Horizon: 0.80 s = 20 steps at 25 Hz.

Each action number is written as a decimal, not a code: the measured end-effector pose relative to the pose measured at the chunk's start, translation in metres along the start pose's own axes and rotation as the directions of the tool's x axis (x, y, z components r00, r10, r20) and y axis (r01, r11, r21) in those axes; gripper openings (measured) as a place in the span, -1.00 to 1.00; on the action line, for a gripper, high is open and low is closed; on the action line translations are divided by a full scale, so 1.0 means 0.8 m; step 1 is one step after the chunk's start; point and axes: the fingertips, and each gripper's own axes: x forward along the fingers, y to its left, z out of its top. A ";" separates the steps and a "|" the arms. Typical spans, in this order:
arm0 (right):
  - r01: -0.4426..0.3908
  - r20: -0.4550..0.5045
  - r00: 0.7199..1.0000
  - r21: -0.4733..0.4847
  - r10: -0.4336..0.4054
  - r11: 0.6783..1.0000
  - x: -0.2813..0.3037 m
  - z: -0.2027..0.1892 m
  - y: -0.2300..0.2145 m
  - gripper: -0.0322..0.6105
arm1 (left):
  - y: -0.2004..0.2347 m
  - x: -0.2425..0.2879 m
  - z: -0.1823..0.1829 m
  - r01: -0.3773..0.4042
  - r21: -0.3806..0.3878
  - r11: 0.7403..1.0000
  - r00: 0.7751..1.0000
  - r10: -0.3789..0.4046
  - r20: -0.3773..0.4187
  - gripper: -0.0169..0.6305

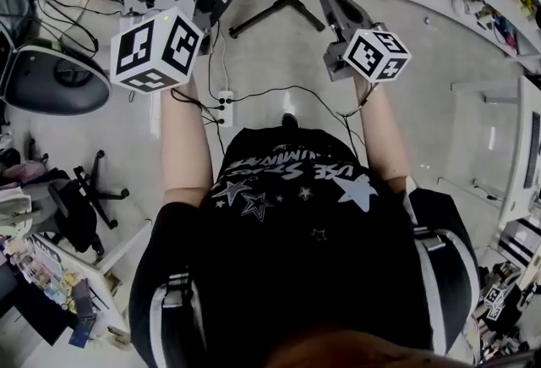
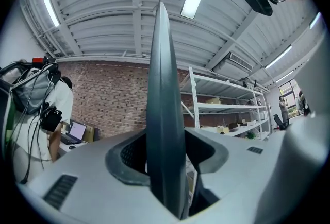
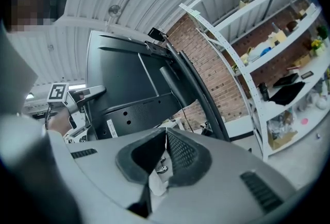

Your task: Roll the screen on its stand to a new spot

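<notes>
Our left hand-held gripper is clamped on the screen's thin edge. The screen stands on the floor ahead. Our right hand-held gripper is closed and empty, facing the screen's back.

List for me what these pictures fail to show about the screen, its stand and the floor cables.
- Front of the screen: the right gripper view shows only its back, the left gripper view shows it edge-on, and the head view's top edge crops it.
- Wheels under the stand legs: head view, too small and dark to tell.
- Where the cables lead: head view, the person's arms and body cover them.
</notes>
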 end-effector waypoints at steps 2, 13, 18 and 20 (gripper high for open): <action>0.004 0.005 1.000 -0.004 -0.004 1.000 -0.006 -0.001 0.007 -0.88 | -0.004 -0.007 0.002 0.009 -0.004 1.000 1.000 -0.009 0.000 -0.26; 0.068 0.013 0.998 -0.012 -0.068 0.998 -0.056 -0.034 0.079 -0.88 | 0.012 -0.076 0.022 0.053 -0.016 0.998 0.999 -0.053 0.001 -0.27; 0.091 0.042 0.995 -0.036 -0.089 0.995 -0.088 -0.035 0.111 -0.88 | 0.010 -0.119 0.030 0.076 -0.017 0.997 0.997 -0.076 0.003 -0.27; 0.095 0.052 0.994 -0.043 -0.093 0.995 -0.100 -0.036 0.126 -0.88 | 0.008 -0.138 0.034 0.087 -0.017 0.996 0.996 -0.087 0.004 -0.27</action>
